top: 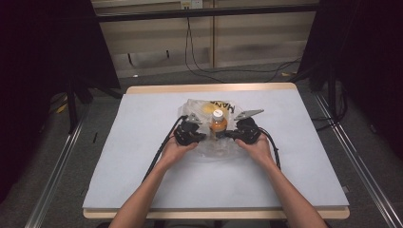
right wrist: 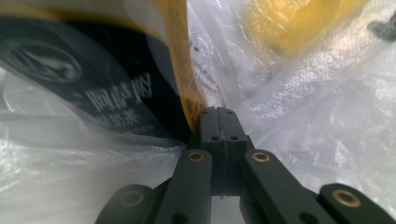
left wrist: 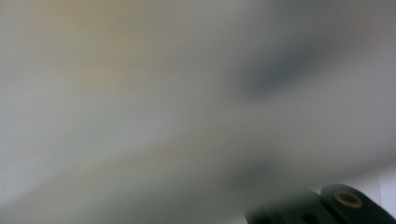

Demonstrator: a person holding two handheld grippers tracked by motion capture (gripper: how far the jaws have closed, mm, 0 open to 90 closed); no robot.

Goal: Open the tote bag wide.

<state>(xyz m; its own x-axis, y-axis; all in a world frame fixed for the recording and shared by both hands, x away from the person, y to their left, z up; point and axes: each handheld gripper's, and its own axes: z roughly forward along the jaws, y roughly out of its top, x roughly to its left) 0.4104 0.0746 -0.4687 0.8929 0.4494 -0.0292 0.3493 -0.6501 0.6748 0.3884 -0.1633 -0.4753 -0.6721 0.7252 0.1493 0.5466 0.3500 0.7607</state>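
Right claw (right wrist: 218, 112) is pinched tight on the clear plastic bag (right wrist: 299, 93) right beside the orange bottle (top: 218, 124), which stands between it and the left claw (top: 202, 137) from up high, while the left claw's own camera is just blur, presumably clamped too.

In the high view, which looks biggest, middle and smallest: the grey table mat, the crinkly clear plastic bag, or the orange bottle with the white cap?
Largest to smallest in the high view:
1. Grey table mat
2. Crinkly clear plastic bag
3. Orange bottle with the white cap, standing on the bag
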